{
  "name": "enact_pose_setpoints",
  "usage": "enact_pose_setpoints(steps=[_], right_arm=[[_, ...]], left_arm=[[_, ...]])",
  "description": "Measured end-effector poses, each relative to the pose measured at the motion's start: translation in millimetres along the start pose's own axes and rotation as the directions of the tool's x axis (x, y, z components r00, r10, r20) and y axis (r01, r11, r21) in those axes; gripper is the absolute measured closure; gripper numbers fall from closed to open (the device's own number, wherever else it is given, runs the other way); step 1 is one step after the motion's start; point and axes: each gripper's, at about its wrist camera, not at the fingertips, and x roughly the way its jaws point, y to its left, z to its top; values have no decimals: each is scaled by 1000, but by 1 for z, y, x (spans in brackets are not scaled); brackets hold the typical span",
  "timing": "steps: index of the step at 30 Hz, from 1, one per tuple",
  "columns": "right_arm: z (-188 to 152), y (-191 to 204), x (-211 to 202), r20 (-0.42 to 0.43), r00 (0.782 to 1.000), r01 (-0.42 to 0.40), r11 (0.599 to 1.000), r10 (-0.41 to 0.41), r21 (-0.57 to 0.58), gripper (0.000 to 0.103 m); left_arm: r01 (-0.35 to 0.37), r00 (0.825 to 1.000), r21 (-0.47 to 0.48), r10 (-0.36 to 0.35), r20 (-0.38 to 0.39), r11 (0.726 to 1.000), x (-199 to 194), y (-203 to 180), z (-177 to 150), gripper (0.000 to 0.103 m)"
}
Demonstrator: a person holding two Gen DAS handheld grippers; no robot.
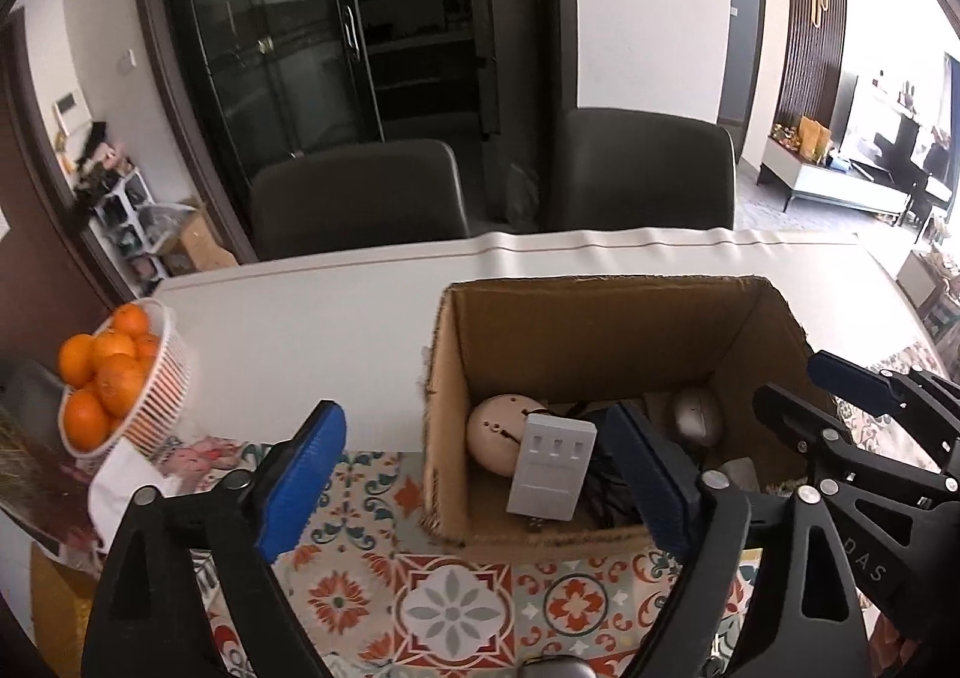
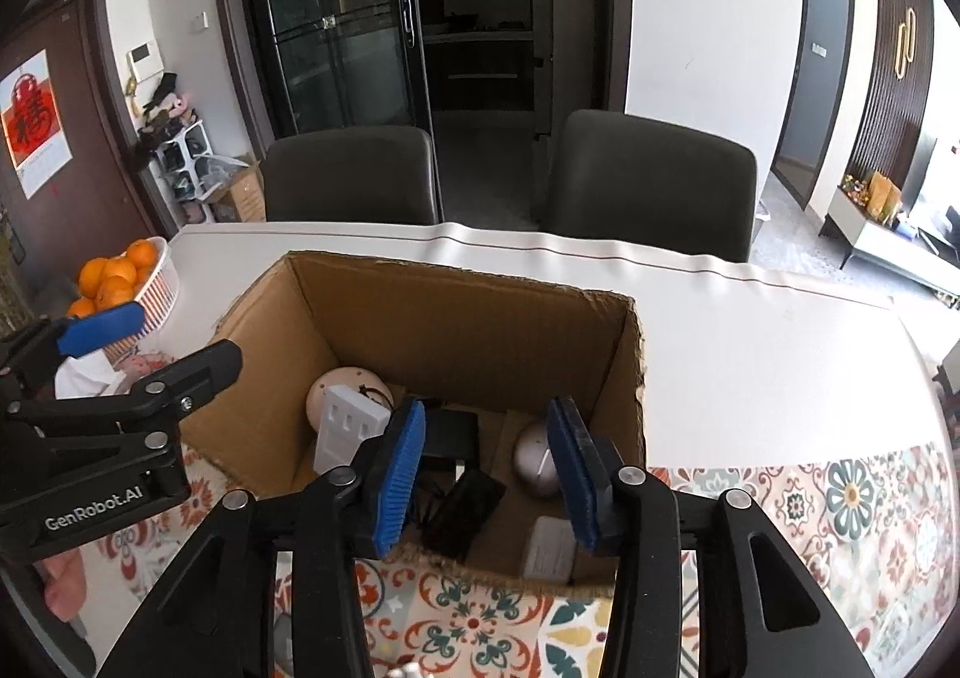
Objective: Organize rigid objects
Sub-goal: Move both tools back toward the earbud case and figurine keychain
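Several gadgets (one white adapter) fill the cardboard box.

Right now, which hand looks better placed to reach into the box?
Right: its hand-held gripper hangs open directly over the box, while the left hand-held gripper sits at its near-left corner.

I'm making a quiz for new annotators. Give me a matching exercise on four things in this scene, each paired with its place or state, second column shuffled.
Things:
1. white adapter
2. oranges
3. silver round object
4. left tongs

Places or states:
A. piled in a white basket on the table
B. open, holding nothing
C. leaning on a beige sphere in the cardboard box
D. on the box floor, right part

Pairs: 1-C, 2-A, 3-D, 4-B
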Motion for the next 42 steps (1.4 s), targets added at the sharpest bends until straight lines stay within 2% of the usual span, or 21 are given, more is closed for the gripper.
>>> enact_pose_setpoints(steps=[4, 10, 23, 42], right_arm=[[-8, 0, -16, 21, 1000, 8, 1000, -8, -5, 49], [-21, 1, -44, 49, 999, 21, 1000, -20, -19, 39], [-58, 14, -82, 67, 998, 17, 998, -12, -67, 38], [-111, 30, -69, -34, 998, -50, 989, 46, -138, 38]], left_arm=[[-19, 999, 3, 19, 27, 1000, -16, 1, -6, 2], [-46, 998, -9, 46, 53, 999, -42, 1, -22, 0], [-65, 997, -36, 66, 32, 997, -72, 4, -61, 0], [-67, 993, -59, 61, -105, 996, -62, 1, -127, 0]])
